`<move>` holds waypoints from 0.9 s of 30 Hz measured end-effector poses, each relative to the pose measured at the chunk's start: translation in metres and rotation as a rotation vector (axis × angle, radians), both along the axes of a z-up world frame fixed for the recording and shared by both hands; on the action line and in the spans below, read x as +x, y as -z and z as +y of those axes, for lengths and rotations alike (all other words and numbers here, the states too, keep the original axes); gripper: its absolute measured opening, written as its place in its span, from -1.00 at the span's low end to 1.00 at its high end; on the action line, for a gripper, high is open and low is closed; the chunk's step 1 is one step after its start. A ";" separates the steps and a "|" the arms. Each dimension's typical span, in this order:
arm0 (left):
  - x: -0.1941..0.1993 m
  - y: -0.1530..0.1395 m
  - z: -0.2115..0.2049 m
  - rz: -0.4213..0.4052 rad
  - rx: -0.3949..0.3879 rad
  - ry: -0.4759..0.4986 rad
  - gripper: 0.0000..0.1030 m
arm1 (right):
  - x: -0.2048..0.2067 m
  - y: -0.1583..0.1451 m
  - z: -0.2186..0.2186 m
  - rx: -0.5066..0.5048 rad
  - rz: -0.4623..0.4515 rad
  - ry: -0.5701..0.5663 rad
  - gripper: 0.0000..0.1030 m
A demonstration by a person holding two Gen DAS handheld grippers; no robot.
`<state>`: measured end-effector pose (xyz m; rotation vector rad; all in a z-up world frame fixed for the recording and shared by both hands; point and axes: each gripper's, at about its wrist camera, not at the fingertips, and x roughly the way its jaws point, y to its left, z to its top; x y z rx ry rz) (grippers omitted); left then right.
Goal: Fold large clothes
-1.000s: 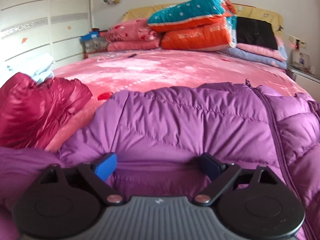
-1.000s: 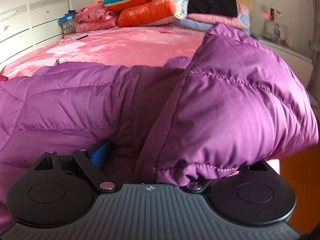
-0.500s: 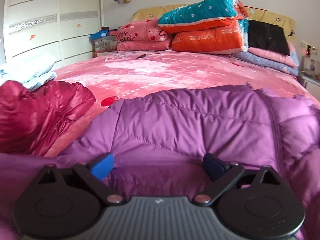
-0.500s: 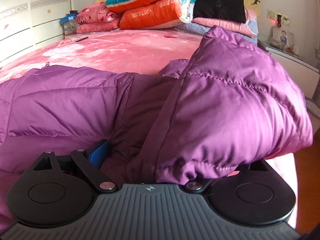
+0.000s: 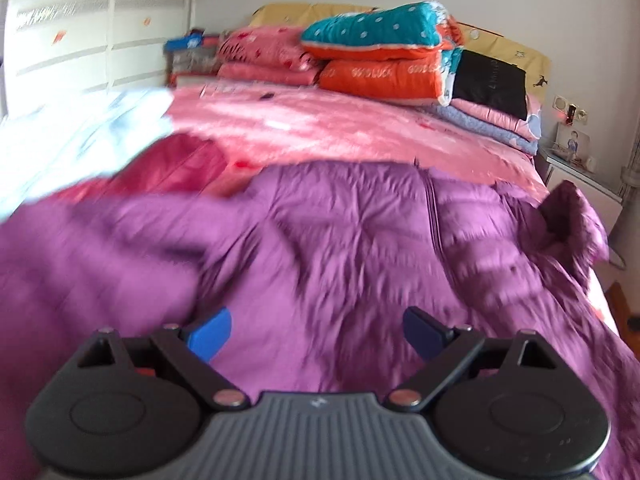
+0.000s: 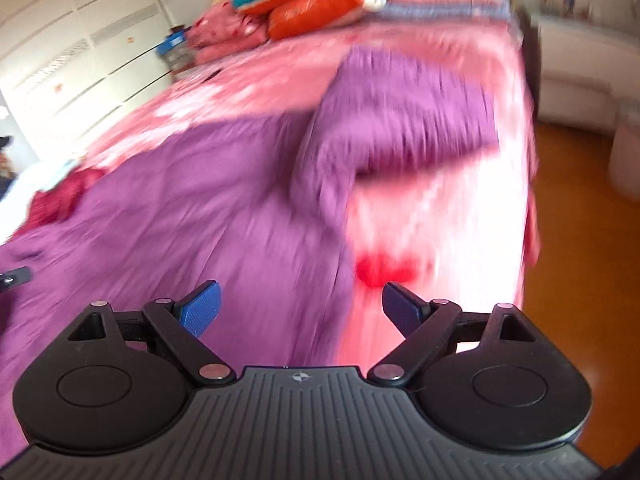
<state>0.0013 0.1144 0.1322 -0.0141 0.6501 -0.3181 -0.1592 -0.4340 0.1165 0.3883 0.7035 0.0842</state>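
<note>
A purple quilted down jacket [image 5: 360, 248] lies spread on the pink bed, zipper up the middle. It also shows in the right wrist view [image 6: 208, 208], with one part [image 6: 400, 128] lying out toward the bed's right edge. My left gripper [image 5: 316, 334] is open and empty, raised above the jacket. My right gripper [image 6: 300, 308] is open and empty, above the jacket's right edge and the pink bedcover [image 6: 432, 208]. Both views are blurred by motion.
A dark red jacket [image 5: 168, 168] and pale blue cloth [image 5: 80, 140] lie at the left. Folded quilts and pillows [image 5: 380, 56] are stacked at the headboard. A white nightstand [image 5: 576, 176] and orange wooden floor [image 6: 576, 260] are to the right of the bed.
Both grippers have pulled back and up off the jacket. The right one no longer has cloth draped over it, and the lifted part now lies on the bed.
</note>
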 end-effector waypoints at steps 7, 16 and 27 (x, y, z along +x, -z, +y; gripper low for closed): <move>-0.062 0.013 0.076 0.139 -0.076 -0.093 0.80 | -0.080 0.034 0.005 0.187 0.113 -0.022 1.00; -0.100 0.043 0.117 0.270 -0.194 -0.119 0.80 | -0.113 0.039 0.020 0.396 0.208 -0.008 1.00; -0.106 0.063 0.129 0.304 -0.254 -0.121 0.82 | -0.116 0.047 0.027 0.459 0.308 0.030 1.00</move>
